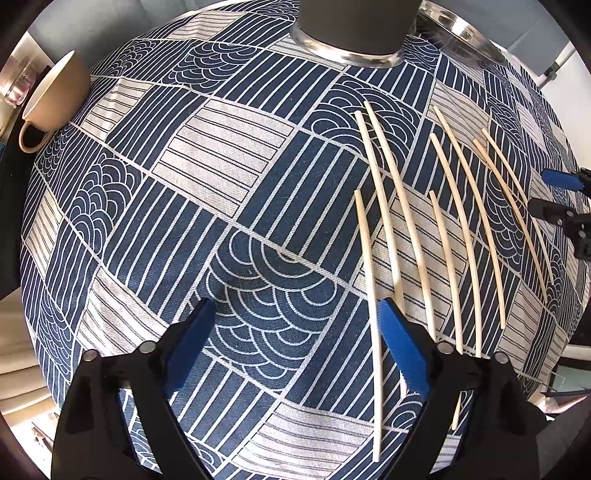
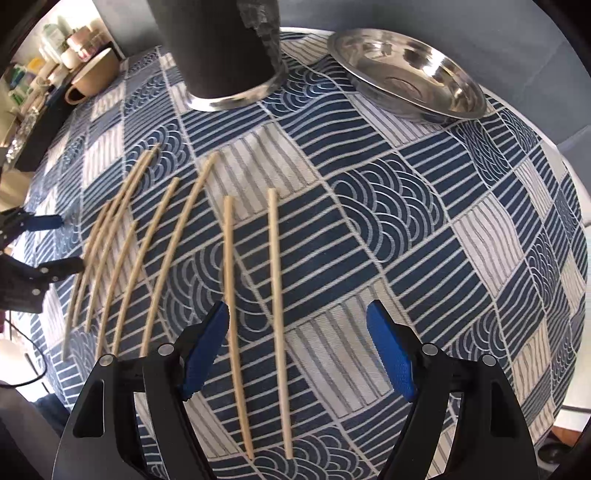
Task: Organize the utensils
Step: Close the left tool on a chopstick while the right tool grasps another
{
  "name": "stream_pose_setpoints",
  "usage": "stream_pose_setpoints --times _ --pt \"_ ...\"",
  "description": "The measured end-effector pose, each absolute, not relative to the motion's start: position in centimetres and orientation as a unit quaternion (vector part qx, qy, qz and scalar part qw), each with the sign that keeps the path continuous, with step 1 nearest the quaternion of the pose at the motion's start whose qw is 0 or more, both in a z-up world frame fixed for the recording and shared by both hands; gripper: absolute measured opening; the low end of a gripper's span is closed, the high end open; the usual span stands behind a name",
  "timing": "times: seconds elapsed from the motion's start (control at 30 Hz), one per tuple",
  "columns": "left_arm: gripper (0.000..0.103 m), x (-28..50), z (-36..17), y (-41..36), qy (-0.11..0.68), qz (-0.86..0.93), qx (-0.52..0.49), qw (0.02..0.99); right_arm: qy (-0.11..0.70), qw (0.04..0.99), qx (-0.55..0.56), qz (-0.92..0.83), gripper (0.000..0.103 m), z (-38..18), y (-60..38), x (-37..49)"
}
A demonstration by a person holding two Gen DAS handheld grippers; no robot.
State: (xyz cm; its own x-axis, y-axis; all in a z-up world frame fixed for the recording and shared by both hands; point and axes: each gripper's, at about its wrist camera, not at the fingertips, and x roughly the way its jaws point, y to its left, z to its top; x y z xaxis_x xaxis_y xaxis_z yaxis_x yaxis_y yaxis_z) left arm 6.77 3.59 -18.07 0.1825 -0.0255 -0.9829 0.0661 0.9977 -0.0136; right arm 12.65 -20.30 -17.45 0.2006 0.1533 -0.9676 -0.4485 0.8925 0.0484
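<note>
Several pale wooden chopsticks [image 1: 402,206] lie side by side on the blue patterned tablecloth [image 1: 229,206]; they also show in the right wrist view [image 2: 166,236]. A dark cylindrical holder with a metal base [image 1: 354,29] stands upright at the far side; it also shows in the right wrist view [image 2: 221,55]. My left gripper [image 1: 295,332] is open and empty, just left of the chopsticks. My right gripper [image 2: 299,339] is open and empty, over the two rightmost chopsticks [image 2: 275,295].
A beige mug [image 1: 51,99] stands at the far left table edge. A steel bowl [image 2: 410,70] sits at the far right. Shelves with bottles [image 2: 55,48] lie beyond the table's left side. The other gripper shows at each view's edge [image 1: 561,199] [image 2: 40,243].
</note>
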Motion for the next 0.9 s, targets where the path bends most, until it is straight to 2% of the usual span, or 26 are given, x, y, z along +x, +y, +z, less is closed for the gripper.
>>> stream_pose_setpoints --times 0.1,0.27,0.3,0.33,0.37,0.5,0.57,0.63,0.73,0.87,0.9 --pt "0.078 6.7 -18.0 3.6 0.64 -0.036 0.019 0.768 0.61 0.756 -0.137 0.191 0.071 -17.9 -20.2 13.0" --pt "0.066 5.6 -17.5 4.2 0.642 -0.044 0.022 0.765 0.623 0.74 -0.168 0.192 0.055 -18.4 -18.6 13.3" --pt "0.063 5.5 -17.4 4.3 0.643 -0.046 0.022 0.764 0.627 0.736 -0.169 0.192 0.054 -18.4 -18.4 13.4" --pt "0.06 5.2 -17.3 4.4 0.643 -0.048 0.022 0.764 0.634 0.729 -0.167 0.198 0.051 -18.4 -18.3 13.6" --pt "0.055 5.0 -17.2 4.6 0.644 -0.05 0.021 0.763 0.64 0.723 -0.161 0.204 0.043 -18.4 -18.2 13.7" --pt "0.042 4.0 -17.0 5.6 0.652 -0.061 0.016 0.756 0.652 0.706 -0.173 0.216 0.035 -18.4 -17.6 14.1" --pt "0.036 3.5 -16.9 6.3 0.656 -0.065 0.012 0.752 0.656 0.698 -0.182 0.221 0.019 -18.3 -17.5 14.2" --pt "0.031 2.9 -16.8 7.5 0.659 -0.068 0.003 0.749 0.659 0.693 -0.19 0.223 0.011 -18.4 -17.7 14.1" --pt "0.022 1.8 -16.5 9.4 0.664 -0.072 -0.012 0.744 0.658 0.689 -0.208 0.222 0.004 -18.6 -17.7 14.0" --pt "0.004 0.2 -16.3 11.1 0.676 -0.085 -0.033 0.731 0.671 0.682 -0.195 0.218 0.004 -18.9 -18.8 13.6" --pt "0.003 -0.2 -16.2 11.3 0.675 -0.077 -0.026 0.733 0.674 0.681 -0.187 0.218 0.004 -18.9 -19.2 13.6"
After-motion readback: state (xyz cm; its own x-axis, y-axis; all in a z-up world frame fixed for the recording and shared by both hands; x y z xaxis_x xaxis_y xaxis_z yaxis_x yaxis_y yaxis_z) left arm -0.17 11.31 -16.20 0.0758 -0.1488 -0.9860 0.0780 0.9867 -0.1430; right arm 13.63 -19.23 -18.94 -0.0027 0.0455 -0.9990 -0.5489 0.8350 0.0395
